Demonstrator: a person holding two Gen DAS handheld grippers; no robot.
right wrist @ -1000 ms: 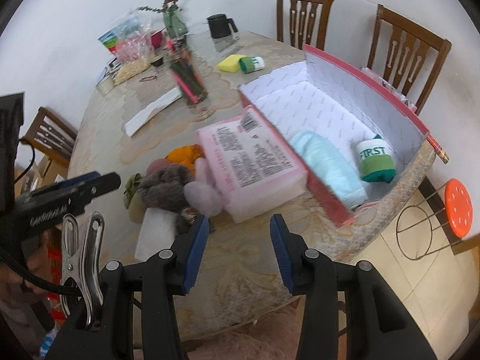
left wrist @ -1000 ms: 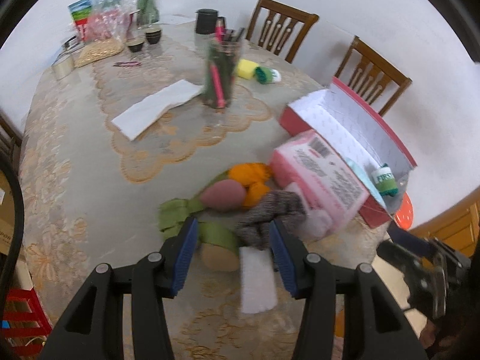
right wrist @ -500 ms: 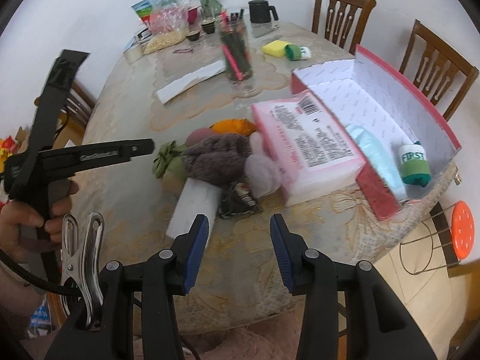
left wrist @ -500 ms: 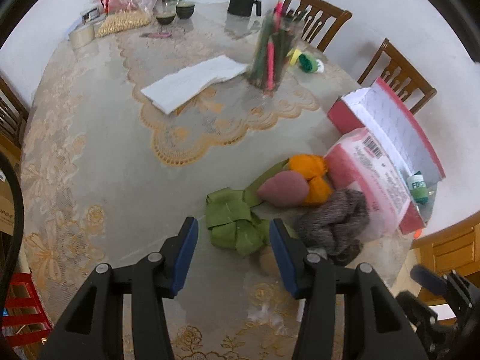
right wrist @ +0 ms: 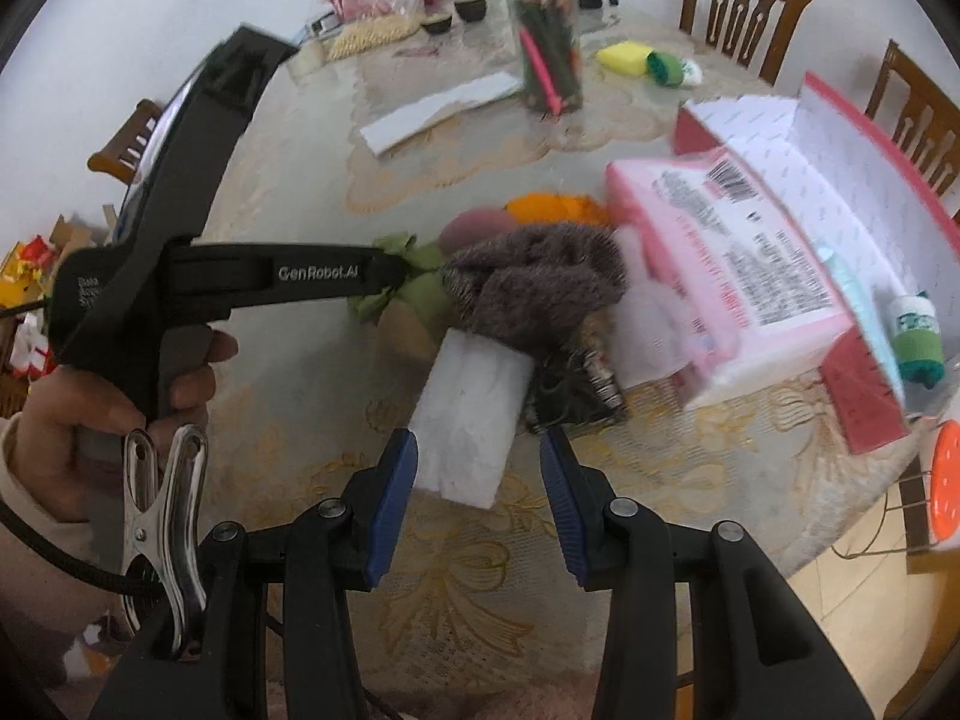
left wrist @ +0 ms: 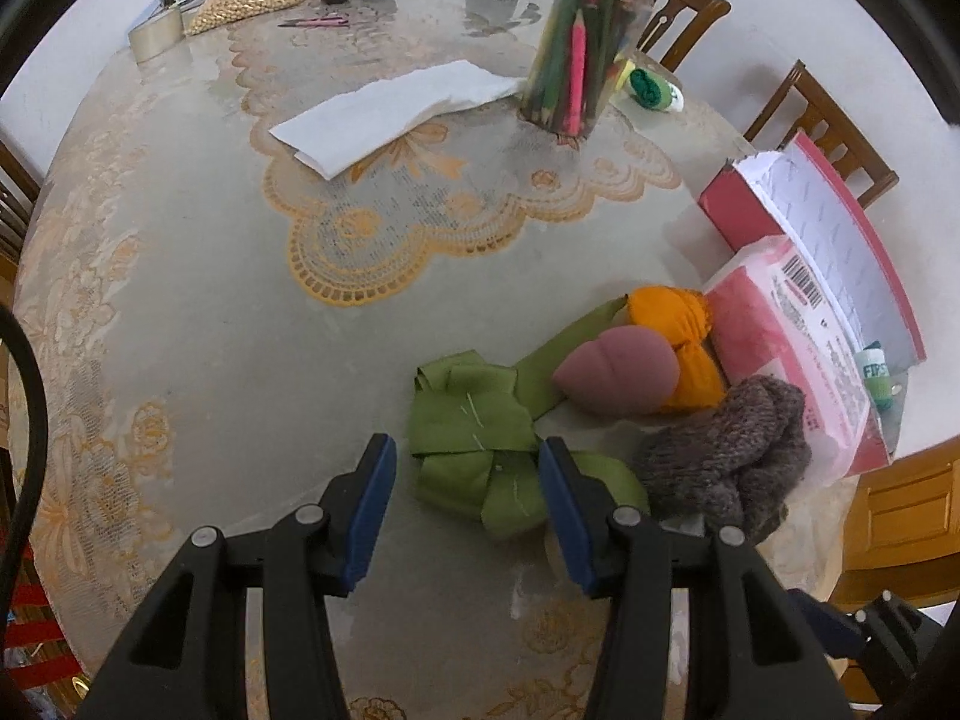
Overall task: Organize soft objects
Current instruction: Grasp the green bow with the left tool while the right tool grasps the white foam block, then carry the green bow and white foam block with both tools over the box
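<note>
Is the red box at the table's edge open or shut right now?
Open. The red box has its lid standing up behind it, and a green-and-white roll lies inside.

A: What writing can be read here?

B: "GenRobot.AI" in white letters runs along the black body of the left claw (right wrist: 393,267), at the left of the right wrist view.

A: Anything else?

B: A green-and-white roll (right wrist: 915,336) inside the red box (right wrist: 864,414), at the right, bears letters that look like "FIRST", partly blurred. The pink packet (right wrist: 738,264) on the tabletop (left wrist: 198,300) carries a barcode and small print too fine to read.
</note>
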